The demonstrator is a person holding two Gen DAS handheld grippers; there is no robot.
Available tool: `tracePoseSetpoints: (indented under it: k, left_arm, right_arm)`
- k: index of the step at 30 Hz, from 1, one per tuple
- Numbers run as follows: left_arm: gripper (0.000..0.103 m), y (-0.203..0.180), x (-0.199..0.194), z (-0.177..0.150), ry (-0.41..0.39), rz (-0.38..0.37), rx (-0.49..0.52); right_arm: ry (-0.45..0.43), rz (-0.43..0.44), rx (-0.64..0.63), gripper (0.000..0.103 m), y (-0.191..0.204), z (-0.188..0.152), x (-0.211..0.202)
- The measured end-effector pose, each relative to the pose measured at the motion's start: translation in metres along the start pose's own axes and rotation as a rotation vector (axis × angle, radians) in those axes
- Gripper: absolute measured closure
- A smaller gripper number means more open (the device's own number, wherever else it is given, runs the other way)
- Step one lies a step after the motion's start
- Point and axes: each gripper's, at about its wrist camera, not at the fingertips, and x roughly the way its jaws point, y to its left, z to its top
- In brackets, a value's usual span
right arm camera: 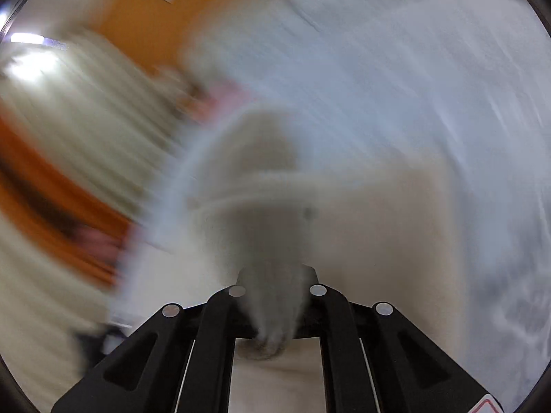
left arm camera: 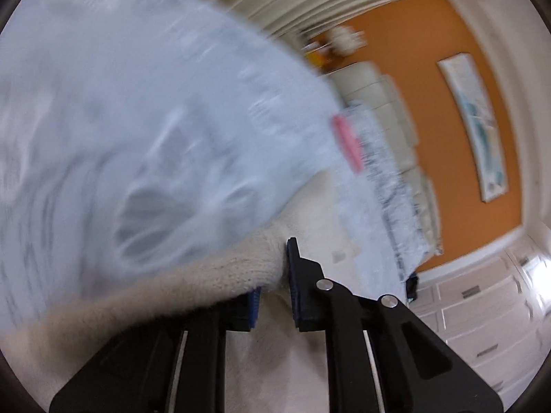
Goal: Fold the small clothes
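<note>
Garment: cream knit piece (left arm camera: 220, 275), held between both grippers; long axis in the left wrist view runs from 8 o'clock toward centre.
Left gripper (left arm camera: 273, 275): clenched on the knit's edge.
Right gripper (right arm camera: 275, 289): grasping a bunched fold of the knit (right arm camera: 272, 241).
Surface: pale blue bedspread (left arm camera: 155, 103), blurred.
Room: orange wall (left arm camera: 430, 69) at 2 o'clock.
Left view only: framed picture (left arm camera: 473, 124), white drawers (left arm camera: 482, 316).

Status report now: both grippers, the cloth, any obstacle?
Left gripper shut on cream knit garment. Right gripper shut on same garment, bunched. Heavy motion blur; no obstacle seen over the pale bedspread.
</note>
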Motion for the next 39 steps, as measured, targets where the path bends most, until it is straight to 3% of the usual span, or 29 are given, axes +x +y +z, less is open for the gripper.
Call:
tracePoseSetpoints:
  k: [1,2,5,7,8,9,10,11,12,13,14,15,16,17,19,22,23,25,26,27,28,29,30,31,33,34,37,39]
  left_arm:
    - [0.090,0.003,0.000,0.000,0.003,-0.010,-0.021]
    - [0.089,-0.001,-0.001,0.000,-0.009,-0.004,-0.008]
    - [0.087,-0.012,0.000,-0.003,-0.015,0.044,0.062]
    - [0.087,-0.009,0.003,-0.005,-0.005,0.053,0.043]
    - [0.086,-0.010,0.002,-0.006,-0.005,0.055,0.044]
    - [0.084,-0.013,0.002,-0.006,0.001,0.055,0.048]
    - [0.073,-0.016,0.002,-0.006,0.009,0.043,0.047]
    - [0.060,-0.018,0.002,-0.005,0.013,0.027,0.046]
    - [0.054,-0.021,0.001,-0.006,0.017,0.006,0.050]
    - [0.048,-0.025,0.002,-0.007,0.018,-0.001,0.060]
    - [0.046,-0.028,0.003,-0.008,0.019,-0.005,0.071]
    - [0.047,-0.027,0.003,-0.009,0.021,-0.010,0.078]
    - [0.050,-0.027,0.004,-0.011,0.022,-0.018,0.085]
    - [0.065,-0.027,0.004,-0.012,0.013,-0.025,0.088]
    - [0.085,-0.025,-0.001,-0.008,-0.019,-0.031,0.075]
    - [0.089,-0.018,-0.008,0.001,-0.067,-0.026,0.056]
    - [0.089,-0.013,-0.008,0.003,-0.074,-0.008,0.048]
    - [0.089,-0.002,-0.003,0.004,-0.056,0.021,0.026]
    - [0.089,0.005,0.001,0.002,-0.041,0.030,0.007]
    - [0.089,0.005,0.000,0.002,-0.046,0.029,0.012]
    - [0.088,0.000,0.000,0.002,-0.044,0.048,0.036]
    - [0.088,-0.003,0.000,0.002,-0.043,0.055,0.048]
    - [0.088,-0.005,0.000,0.001,-0.044,0.061,0.052]
    - [0.088,-0.004,0.001,0.001,-0.039,0.066,0.049]
    - [0.088,-0.003,0.001,0.003,-0.036,0.062,0.032]
    - [0.087,-0.003,0.001,0.004,-0.031,0.063,0.027]
    - [0.087,-0.001,0.001,0.005,-0.024,0.059,0.013]
    - [0.087,0.000,0.001,0.003,-0.023,0.061,0.011]
  right_arm:
    - [0.028,0.014,0.031,0.099,-0.013,-0.008,0.008]
    - [-0.032,0.062,0.015,0.099,-0.009,-0.012,-0.007]
    - [-0.082,0.131,-0.014,0.098,0.010,-0.012,-0.026]
    - [-0.087,0.078,-0.063,0.096,0.012,-0.016,-0.024]
    - [-0.037,0.003,-0.064,0.097,0.002,-0.020,-0.012]
    - [-0.010,-0.008,-0.057,0.099,-0.004,-0.022,-0.007]
    - [-0.033,0.018,-0.058,0.095,-0.006,-0.023,-0.012]
    - [-0.034,0.014,-0.060,0.084,-0.002,-0.023,-0.021]
    - [-0.035,0.008,-0.058,0.076,0.001,-0.021,-0.025]
    - [-0.048,0.011,-0.050,0.058,0.004,-0.020,-0.030]
    - [-0.058,0.012,-0.045,0.054,0.003,-0.019,-0.029]
    - [-0.056,0.007,-0.037,0.054,0.003,-0.017,-0.027]
    - [-0.050,0.006,-0.031,0.066,-0.002,-0.016,-0.026]
    - [-0.042,0.006,-0.013,0.095,-0.004,-0.012,-0.020]
    - [-0.035,0.048,0.013,0.095,-0.002,-0.003,-0.023]
    - [-0.178,0.195,-0.060,0.096,0.027,0.004,-0.059]
    - [-0.200,0.196,-0.075,0.096,0.029,0.004,-0.063]
    - [-0.171,0.091,-0.068,0.092,0.013,0.003,-0.050]
    - [-0.077,-0.055,-0.034,0.092,-0.012,0.000,-0.027]
    - [-0.038,-0.116,-0.012,0.097,-0.024,-0.002,-0.020]
    - [-0.063,-0.053,0.015,0.096,-0.034,-0.007,-0.025]
    - [-0.105,-0.070,0.052,0.091,-0.036,-0.009,-0.043]
    - [-0.148,-0.145,0.053,0.086,-0.031,-0.010,-0.058]
    - [-0.230,-0.209,0.029,0.079,-0.017,-0.011,-0.079]
    - [-0.300,-0.193,-0.031,0.079,0.010,-0.011,-0.095]
    - [-0.287,-0.151,-0.076,0.079,0.033,-0.008,-0.092]
    - [-0.109,0.012,-0.259,0.080,0.117,-0.005,-0.041]
    - [-0.010,0.066,-0.385,0.086,0.167,-0.014,-0.001]
